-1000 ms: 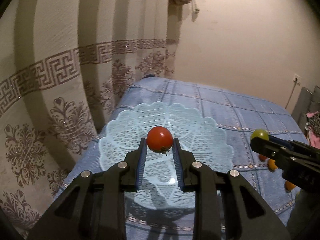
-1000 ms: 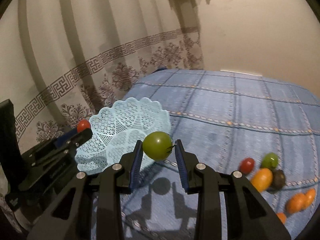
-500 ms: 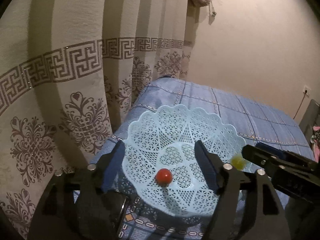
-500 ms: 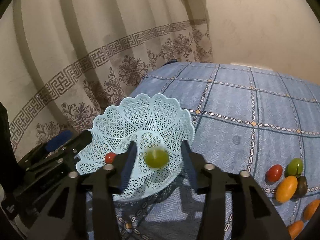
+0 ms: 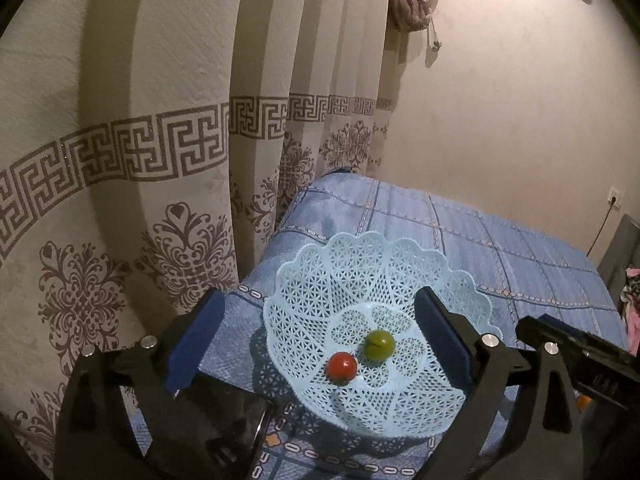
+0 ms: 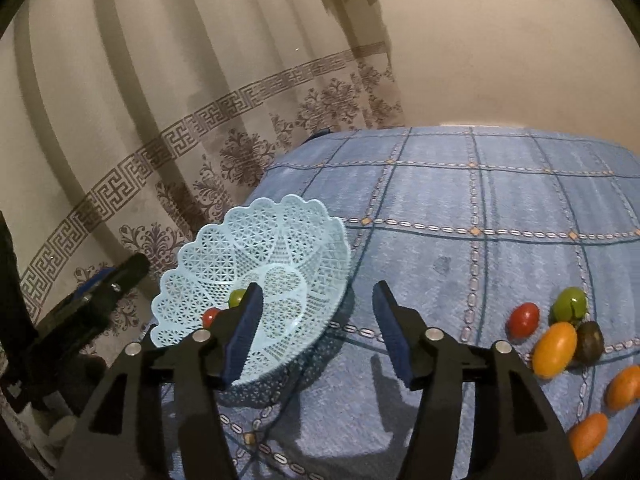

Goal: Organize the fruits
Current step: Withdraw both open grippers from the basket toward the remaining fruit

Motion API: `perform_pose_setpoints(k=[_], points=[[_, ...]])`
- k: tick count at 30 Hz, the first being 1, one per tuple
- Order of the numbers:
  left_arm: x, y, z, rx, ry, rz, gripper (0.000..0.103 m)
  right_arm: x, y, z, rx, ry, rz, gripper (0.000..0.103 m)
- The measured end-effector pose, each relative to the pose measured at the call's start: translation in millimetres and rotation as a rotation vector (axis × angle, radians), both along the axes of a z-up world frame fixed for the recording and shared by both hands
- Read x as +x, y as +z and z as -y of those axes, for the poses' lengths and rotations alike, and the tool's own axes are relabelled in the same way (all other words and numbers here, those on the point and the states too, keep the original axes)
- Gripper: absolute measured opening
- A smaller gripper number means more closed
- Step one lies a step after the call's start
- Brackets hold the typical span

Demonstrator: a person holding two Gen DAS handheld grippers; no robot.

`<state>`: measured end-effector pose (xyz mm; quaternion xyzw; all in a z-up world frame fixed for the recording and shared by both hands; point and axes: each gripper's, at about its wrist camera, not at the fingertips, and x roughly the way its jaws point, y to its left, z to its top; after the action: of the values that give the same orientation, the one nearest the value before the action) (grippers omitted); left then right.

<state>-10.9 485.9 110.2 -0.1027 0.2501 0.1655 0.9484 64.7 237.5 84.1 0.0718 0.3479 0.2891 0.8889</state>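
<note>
Both tongs released, empty: left gripper (image 5: pixel 316 332), right gripper (image 6: pixel 316 332). Loose fruit pile (image 6: pixel 560 340) lies right of basket (image 6: pixel 256 248); right gripper nearer.

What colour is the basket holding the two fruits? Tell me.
Pale blue, with a lacy openwork pattern and scalloped rim. The basket shows best in the left wrist view.

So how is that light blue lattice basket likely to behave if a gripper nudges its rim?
The basket looks like thin openwork plastic, so probably light and apt to slide on the blue cloth. Its wide flared rim over a smaller base suggests it could tip under a downward press. The red tomato and green tomato inside lie loose and would likely roll.
</note>
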Motion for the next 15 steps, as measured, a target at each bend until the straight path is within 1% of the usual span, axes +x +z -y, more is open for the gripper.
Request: perform_pose_setpoints(k=[4,6,7,10,15], points=[[-2,3,8,0.015,-0.021,0.015,0.100,-8,1,5,-0.019,-0.028,0.032,0.069],[-3,4,13,0.022,-0.037,0.016,0.100,-10,2,9,-0.019,-0.044,0.041,0.078],[-3,5,16,0.024,-0.046,0.016,0.100,-11,2,12,-0.014,-0.053,0.044,0.080],[-5,6,25,0.033,-0.065,0.019,0.100,-13,1,21,-0.011,-0.080,0.047,0.080],[-3,5,40,0.042,-0.101,0.013,0.100,-14,-5,40,-0.009,-0.118,0.026,0.080]])
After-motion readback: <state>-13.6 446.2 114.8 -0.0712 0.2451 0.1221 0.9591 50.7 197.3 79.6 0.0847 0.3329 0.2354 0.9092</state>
